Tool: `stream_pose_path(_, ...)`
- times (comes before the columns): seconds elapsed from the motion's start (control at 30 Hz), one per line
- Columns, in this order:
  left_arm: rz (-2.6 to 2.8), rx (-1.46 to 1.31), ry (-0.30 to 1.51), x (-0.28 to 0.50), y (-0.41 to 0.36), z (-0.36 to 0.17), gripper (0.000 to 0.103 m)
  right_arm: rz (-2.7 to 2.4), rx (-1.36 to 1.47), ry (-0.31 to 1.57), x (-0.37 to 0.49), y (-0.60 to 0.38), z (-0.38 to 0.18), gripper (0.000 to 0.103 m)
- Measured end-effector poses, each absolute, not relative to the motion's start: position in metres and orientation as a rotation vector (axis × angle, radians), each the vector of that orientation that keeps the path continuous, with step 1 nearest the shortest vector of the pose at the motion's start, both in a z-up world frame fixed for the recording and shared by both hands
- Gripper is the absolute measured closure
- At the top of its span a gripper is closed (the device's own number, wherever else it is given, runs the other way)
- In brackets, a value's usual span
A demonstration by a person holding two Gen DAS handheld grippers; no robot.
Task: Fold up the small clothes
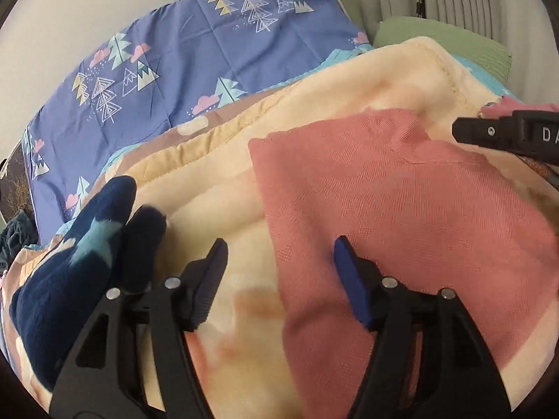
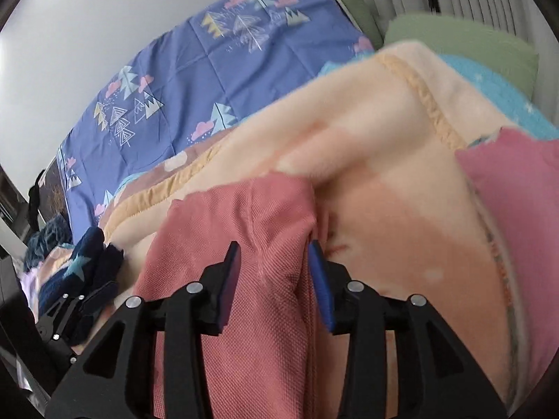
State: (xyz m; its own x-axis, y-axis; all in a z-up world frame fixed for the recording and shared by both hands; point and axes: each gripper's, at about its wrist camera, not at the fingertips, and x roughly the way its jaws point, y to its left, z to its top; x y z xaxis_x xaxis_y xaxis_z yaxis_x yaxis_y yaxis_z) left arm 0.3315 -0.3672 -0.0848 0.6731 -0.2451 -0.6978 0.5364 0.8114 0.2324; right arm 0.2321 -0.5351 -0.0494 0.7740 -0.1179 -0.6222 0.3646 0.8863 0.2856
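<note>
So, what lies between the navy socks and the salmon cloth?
Only bare cream blanket between navy socks and salmon cloth; the left wrist view shows it best.

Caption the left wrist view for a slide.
Left gripper open over a salmon-pink cloth on a cream blanket, navy socks alongside.

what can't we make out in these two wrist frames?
- Salmon-pink knit garment: near part hidden under the left gripper in the left wrist view.
- Brighter pink cloth: cut off by the right edge of the right wrist view; type unclear.
- Dark blue fleece item with a pale star: partly behind gripper fingers; shape unclear.
- Right gripper: pad contact with the garment unclear.
</note>
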Motion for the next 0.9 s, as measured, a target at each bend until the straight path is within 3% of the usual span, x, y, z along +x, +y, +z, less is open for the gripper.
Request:
stream_pose_path(0.13, -0.494, 0.423, 0.735, 0.323, -0.355, -0.074, 0.027, -0.257, 0.410, 0.594, 0.204, -0.523, -0.048, 0.048)
stream_pose_path(0.47, -0.526, 0.216, 0.695, 0.247, -0.267, -0.045, 0.017, -0.264, 0.398, 0.571, 0.113, -0.482, -0.046, 0.044)
stream_pose_path(0.57, -0.548, 0.208, 0.620, 0.208, -0.254, -0.030, 0.009, -0.295, 0.284, 0.552, 0.080, -0.453, -0.033, 0.035)
stream_pose_path(0.7, -0.569, 0.186, 0.547, 0.159, -0.241, -0.008, 0.002, -0.299, 0.207, 0.416, 0.018, -0.419, -0.008, 0.009)
stream_pose_path(0.8, -0.571, 0.156, 0.508, 0.128, -0.231, 0.006, 0.002, -0.343, 0.198, 0.348, -0.021, -0.406, 0.007, 0.001)
stream_pose_path(0.9, -0.563, 0.125, 0.490, 0.099, -0.219, 0.018, 0.002, -0.380, 0.202, 0.332, -0.056, -0.397, 0.025, 0.001)
